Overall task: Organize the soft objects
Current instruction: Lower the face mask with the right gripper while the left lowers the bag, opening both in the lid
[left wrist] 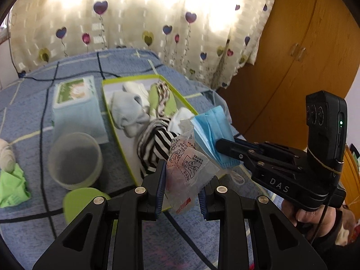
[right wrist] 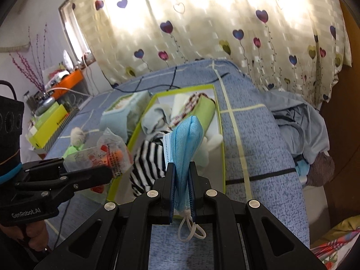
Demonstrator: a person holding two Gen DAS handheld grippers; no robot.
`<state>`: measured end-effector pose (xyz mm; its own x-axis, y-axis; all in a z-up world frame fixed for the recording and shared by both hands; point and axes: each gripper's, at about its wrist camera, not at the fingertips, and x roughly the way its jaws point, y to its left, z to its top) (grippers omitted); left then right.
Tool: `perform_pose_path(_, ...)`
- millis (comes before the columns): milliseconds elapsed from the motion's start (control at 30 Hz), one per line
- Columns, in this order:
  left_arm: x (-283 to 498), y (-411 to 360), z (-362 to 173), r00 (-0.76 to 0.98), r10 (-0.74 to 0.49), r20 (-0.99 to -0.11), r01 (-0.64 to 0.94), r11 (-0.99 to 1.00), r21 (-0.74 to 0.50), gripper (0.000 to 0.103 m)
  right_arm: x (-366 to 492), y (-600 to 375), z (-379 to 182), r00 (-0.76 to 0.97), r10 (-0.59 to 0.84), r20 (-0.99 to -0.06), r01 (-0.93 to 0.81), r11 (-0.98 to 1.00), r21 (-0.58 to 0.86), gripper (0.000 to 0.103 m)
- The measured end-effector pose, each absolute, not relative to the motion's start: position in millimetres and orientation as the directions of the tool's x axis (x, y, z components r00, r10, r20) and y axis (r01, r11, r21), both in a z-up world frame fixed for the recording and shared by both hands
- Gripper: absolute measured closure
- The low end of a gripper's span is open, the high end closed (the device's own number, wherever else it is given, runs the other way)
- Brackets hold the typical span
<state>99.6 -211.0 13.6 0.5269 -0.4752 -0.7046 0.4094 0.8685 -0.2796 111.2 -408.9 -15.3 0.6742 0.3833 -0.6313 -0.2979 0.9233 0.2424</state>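
Face mask [right wrist: 186,144], blue and folded, is pinched between the fingers of the right gripper [right wrist: 181,180], a clear plastic packet [left wrist: 187,168] is clamped in the left gripper [left wrist: 182,186], and both are held above the green-edged tray [left wrist: 105,103] of socks beyond.

Daylight pours through the curtain [left wrist: 139,15], blown out to white glare in both views. The bed [left wrist: 33,103] is evenly lit with soft shadows. Fisheye bending curves the edges, corners go black, and far details are slightly blurred.
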Motion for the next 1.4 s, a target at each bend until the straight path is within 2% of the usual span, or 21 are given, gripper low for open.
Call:
perform_pose_path(400,127.6,-228.3,-12.5,0.473,-0.433,-0.767,0.372,0.887,-0.272,0.077,144.8,-409.9,-38.4,0.632,0.392,-0.668,-0.294,0.919,0.261,0.093)
perform_pose_path(833,159.7,-223.9,-21.1,0.498,-0.396,-0.771,0.306,0.913,-0.272,0.077,174.8,-402.1,-35.5,0.635,0.399,-0.662,-0.317,0.916,0.247,0.091)
perform_pose_path(867,159.7,-223.1,-21.9,0.492,-0.405,-0.771,0.306,0.909,-0.282,0.077,173.4,-401.5,-35.6,0.631,0.406,-0.661,-0.326,0.912,0.249,0.085)
perform_pose_path(900,159.5,-222.7,-22.4,0.488,-0.407,-0.772,0.306,0.908,-0.285,0.076,172.5,-401.2,-35.6,0.629,0.410,-0.661,-0.330,0.910,0.250,0.070)
perform_pose_path(967,156.9,-222.5,-21.3,0.493,-0.408,-0.768,0.311,0.908,-0.282,0.075,170.1,-401.4,-36.1,0.630,0.402,-0.664,-0.328,0.913,0.242,0.054)
perform_pose_path(1000,155.6,-222.9,-20.5,0.498,-0.407,-0.766,0.312,0.908,-0.279,0.075,168.2,-401.7,-35.7,0.633,0.401,-0.662,-0.329,0.914,0.239,0.054)
perform_pose_path(1133,149.3,-218.0,-13.9,0.520,-0.416,-0.746,0.313,0.906,-0.287,0.061,158.5,-402.1,-30.4,0.651,0.398,-0.647,-0.334,0.915,0.227,0.054)
perform_pose_path(1400,139.1,-207.6,0.8,0.560,-0.428,-0.709,0.316,0.902,-0.294,0.060,145.1,-412.0,-23.0,0.686,0.385,-0.617,-0.318,0.922,0.222,0.054)
